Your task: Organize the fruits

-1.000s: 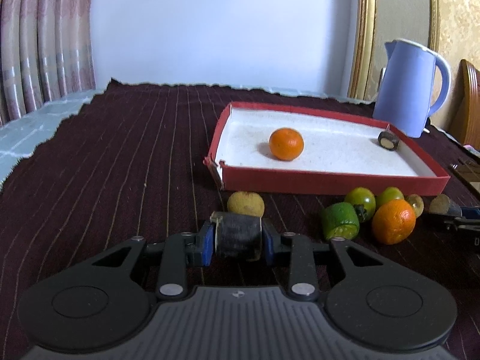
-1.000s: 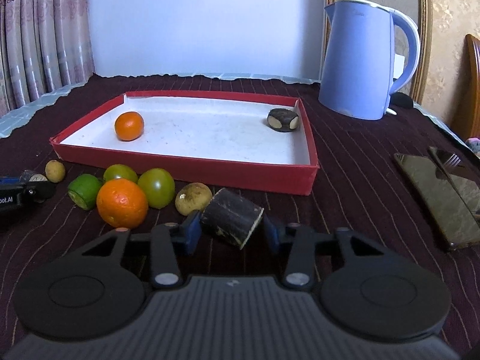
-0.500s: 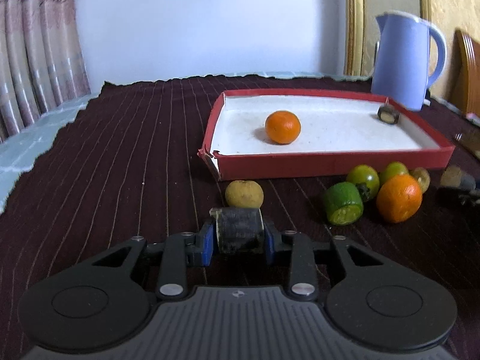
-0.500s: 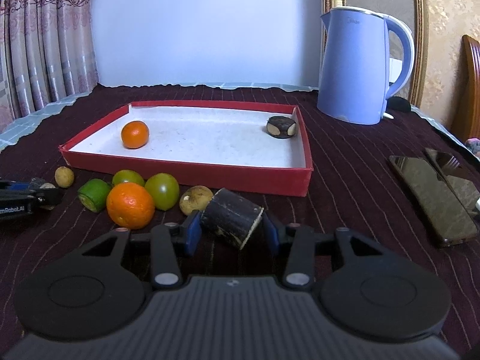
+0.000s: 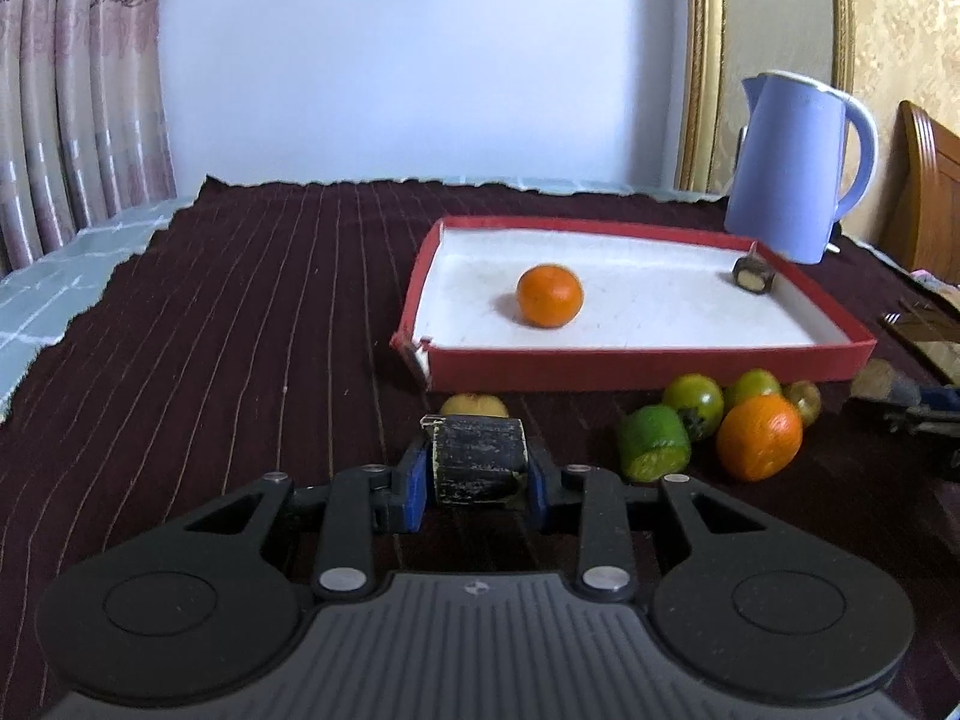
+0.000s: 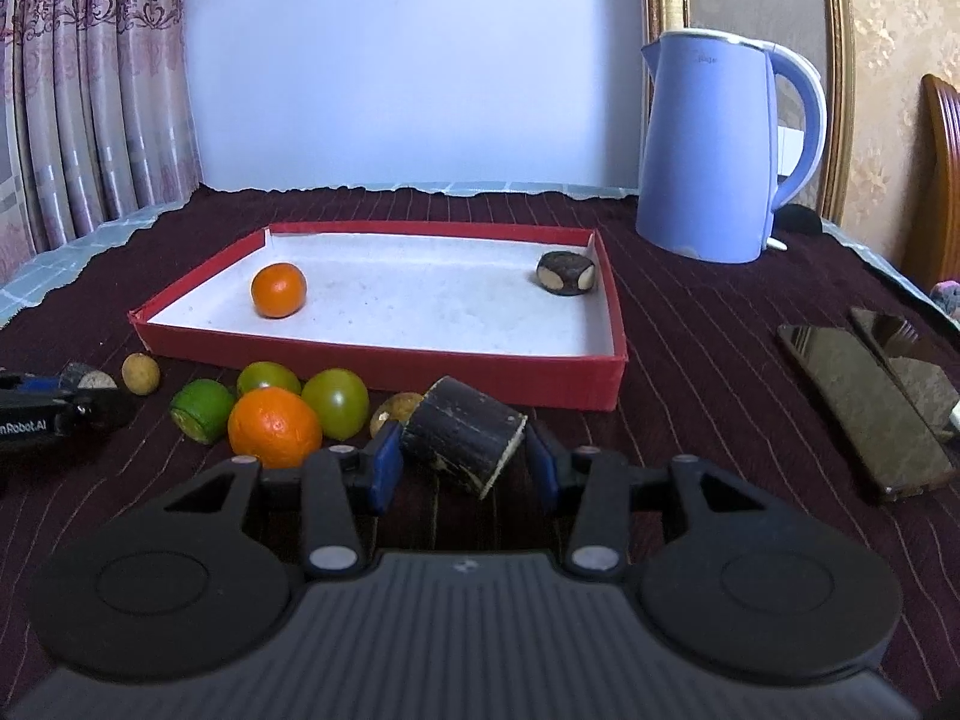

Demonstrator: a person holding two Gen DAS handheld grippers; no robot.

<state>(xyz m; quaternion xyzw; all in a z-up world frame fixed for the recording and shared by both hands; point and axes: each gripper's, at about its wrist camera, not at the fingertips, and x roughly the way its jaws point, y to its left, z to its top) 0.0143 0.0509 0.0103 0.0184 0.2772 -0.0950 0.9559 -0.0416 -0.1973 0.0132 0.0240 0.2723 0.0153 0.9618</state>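
left gripper [image 5: 478, 468] clamped on a dark cane chunk [image 5: 478, 459] | right gripper [image 6: 462, 459] clamped on another dark chunk [image 6: 461, 437], tilted | red tray [image 6: 384, 367] at 12 o'clock holds an orange [image 6: 278, 290] and a small dark piece [image 6: 566, 274] | loose fruit pile [image 6: 273, 414] just before the tray's near wall, at 10 o'clock | kettle [image 6: 717, 150] at 1 o'clock

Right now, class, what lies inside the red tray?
Inside the red tray lie an orange near its left side and a dark sugarcane piece in the far right corner. The near wall hides a strip of the floor.
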